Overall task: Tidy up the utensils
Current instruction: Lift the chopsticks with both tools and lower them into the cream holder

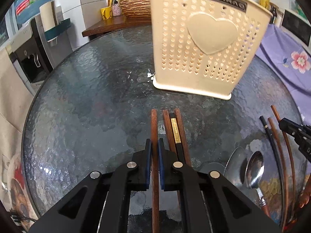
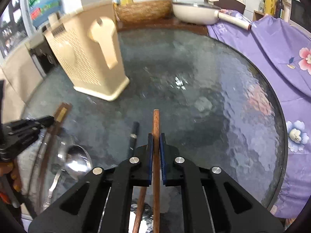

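Note:
My left gripper (image 1: 155,143) is shut on a brown wooden chopstick (image 1: 154,124) that points toward the cream perforated utensil holder (image 1: 204,44) standing just ahead. Two brown chopsticks and a black gold-banded one (image 1: 175,130) lie right of it. My right gripper (image 2: 155,137) is shut on another brown wooden chopstick (image 2: 156,122), lifted off the glass table (image 2: 194,97). A black chopstick (image 2: 133,136) and a second brown one (image 2: 140,203) lie to its left. The holder (image 2: 87,58) stands far left in the right wrist view. Steel spoons (image 1: 254,167) (image 2: 77,161) lie between the grippers.
More chopsticks (image 1: 276,136) lie by the right gripper's body (image 1: 295,132). A purple flowered cloth (image 2: 272,48) covers things right of the table. A wooden counter (image 2: 159,25) behind holds a woven basket (image 2: 143,9) and a white pan (image 2: 194,11). A water dispenser (image 1: 33,48) stands left.

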Demonstrator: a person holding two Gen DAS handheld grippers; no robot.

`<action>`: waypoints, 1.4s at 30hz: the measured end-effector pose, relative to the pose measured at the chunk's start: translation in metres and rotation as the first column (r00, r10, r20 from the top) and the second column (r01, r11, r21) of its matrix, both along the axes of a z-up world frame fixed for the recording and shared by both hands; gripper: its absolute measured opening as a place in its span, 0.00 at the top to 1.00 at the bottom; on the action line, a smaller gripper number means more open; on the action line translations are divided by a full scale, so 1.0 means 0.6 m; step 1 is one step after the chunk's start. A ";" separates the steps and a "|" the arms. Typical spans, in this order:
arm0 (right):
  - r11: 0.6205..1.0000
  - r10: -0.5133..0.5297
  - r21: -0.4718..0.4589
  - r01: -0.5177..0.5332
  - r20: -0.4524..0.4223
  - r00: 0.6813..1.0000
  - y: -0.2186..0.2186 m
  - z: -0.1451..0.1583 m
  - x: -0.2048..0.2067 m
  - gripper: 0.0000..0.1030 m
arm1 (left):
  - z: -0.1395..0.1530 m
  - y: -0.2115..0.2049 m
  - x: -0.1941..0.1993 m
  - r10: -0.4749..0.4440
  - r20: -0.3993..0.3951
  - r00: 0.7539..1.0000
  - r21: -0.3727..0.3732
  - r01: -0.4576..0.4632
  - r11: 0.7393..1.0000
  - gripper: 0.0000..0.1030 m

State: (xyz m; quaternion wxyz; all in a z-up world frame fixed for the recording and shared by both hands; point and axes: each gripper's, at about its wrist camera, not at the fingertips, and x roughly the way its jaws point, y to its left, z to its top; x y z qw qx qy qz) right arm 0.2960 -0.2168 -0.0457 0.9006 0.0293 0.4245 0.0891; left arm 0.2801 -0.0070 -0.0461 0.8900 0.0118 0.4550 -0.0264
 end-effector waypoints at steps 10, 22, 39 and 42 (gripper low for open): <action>0.982 0.066 0.171 -0.084 0.108 0.992 -0.033 0.089 -0.024 0.93 | 0.090 0.042 -0.031 -0.026 0.133 0.991 -0.153 0.046 0.987 0.93; 0.944 0.172 0.248 -0.218 0.194 0.966 -0.047 0.213 -0.078 0.93 | 0.194 0.069 -0.084 -0.090 0.252 0.964 -0.211 0.145 0.967 0.93; 0.938 0.248 0.163 -0.306 0.301 0.921 0.006 0.322 -0.086 0.93 | 0.296 0.068 -0.094 -0.109 0.350 0.930 -0.186 0.183 0.965 0.94; 0.939 0.251 0.154 -0.308 0.306 0.918 0.019 0.342 -0.068 0.93 | 0.324 0.062 -0.078 -0.120 0.359 0.926 -0.194 0.200 0.960 0.94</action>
